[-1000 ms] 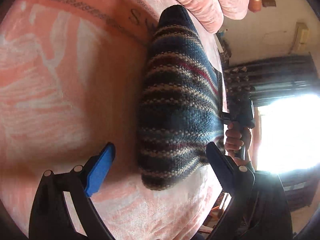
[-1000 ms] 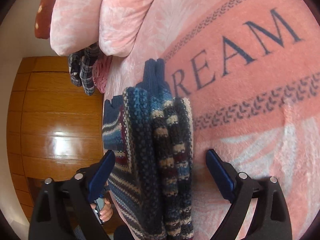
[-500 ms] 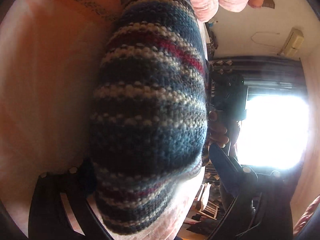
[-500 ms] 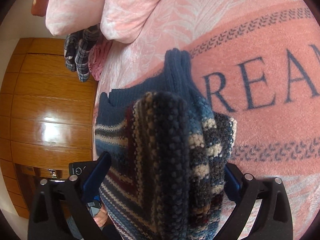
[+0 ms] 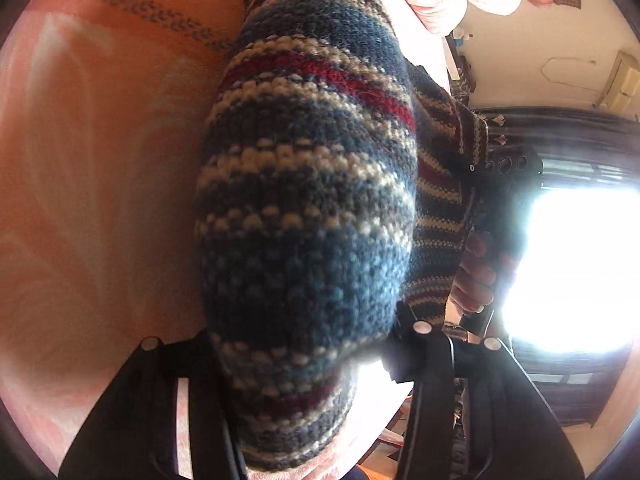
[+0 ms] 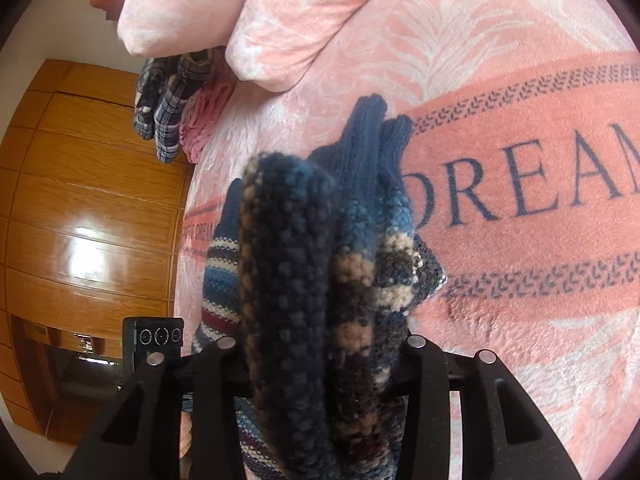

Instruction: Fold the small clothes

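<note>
My left gripper [image 5: 304, 344] was closed on the striped knitted sweater [image 5: 308, 208], and my right gripper [image 6: 320, 356] pinched the same garment's folded edge — both jaws pressed into the wool. The sweater lay on the pink blanket [image 6: 500, 128], near the printed word DREAM [image 6: 520, 196], with bare blanket on that side. Two pink pillows [image 6: 280, 12] were beyond it — a plaid cloth [image 6: 168, 96] hung at the bed's edge, before a wooden wardrobe [image 6: 88, 216].
</note>
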`<state>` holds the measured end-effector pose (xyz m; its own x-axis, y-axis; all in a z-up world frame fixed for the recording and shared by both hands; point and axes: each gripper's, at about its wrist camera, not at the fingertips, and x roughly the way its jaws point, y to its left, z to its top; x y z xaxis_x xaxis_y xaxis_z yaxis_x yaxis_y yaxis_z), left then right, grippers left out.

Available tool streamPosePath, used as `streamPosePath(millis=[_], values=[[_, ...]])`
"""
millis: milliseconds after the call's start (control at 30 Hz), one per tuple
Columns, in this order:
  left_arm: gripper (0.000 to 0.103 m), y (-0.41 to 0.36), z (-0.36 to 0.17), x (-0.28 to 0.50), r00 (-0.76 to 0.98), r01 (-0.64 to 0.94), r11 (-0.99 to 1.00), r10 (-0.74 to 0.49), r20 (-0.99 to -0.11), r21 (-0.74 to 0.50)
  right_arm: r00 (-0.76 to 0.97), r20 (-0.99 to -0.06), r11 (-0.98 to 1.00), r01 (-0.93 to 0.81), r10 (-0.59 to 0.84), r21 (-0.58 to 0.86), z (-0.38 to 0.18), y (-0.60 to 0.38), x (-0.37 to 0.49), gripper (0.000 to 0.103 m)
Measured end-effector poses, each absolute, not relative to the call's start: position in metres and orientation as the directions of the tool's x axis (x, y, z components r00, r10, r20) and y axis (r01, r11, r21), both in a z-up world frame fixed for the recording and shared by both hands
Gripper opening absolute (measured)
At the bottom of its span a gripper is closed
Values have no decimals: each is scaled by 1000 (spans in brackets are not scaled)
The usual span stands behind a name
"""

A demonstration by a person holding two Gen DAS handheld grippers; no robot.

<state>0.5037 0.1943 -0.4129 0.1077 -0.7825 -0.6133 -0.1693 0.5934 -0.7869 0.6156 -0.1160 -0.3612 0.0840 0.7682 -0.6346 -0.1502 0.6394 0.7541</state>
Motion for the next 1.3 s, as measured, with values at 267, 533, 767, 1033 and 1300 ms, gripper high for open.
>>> streamPosePath(millis=[267, 533, 767, 1033, 1300], values=[[40, 254, -359, 410, 145, -158, 585, -783, -605, -795, 5, -557, 545, -218, 830, 810, -318, -44, 543, 41], [45, 336, -390, 257, 138, -294, 582, -759, -636, -758, -203, -512, 476, -203, 835, 856, -374, 54, 426, 40], [82, 350, -425, 225, 201, -385, 555, -730, -654, -738, -104, -630, 621, -107, 770, 776, -388, 34, 411, 84], [82, 371, -336, 169, 511, -185, 607, -612, -603, -773, 29, -725, 688, -344, 688, 639, -323, 42, 395, 47], [66, 328, -383, 162, 376, -183, 517, -749, -545, -836, 86, -757, 758, -176, 647, 628, -380, 27, 407, 9]])
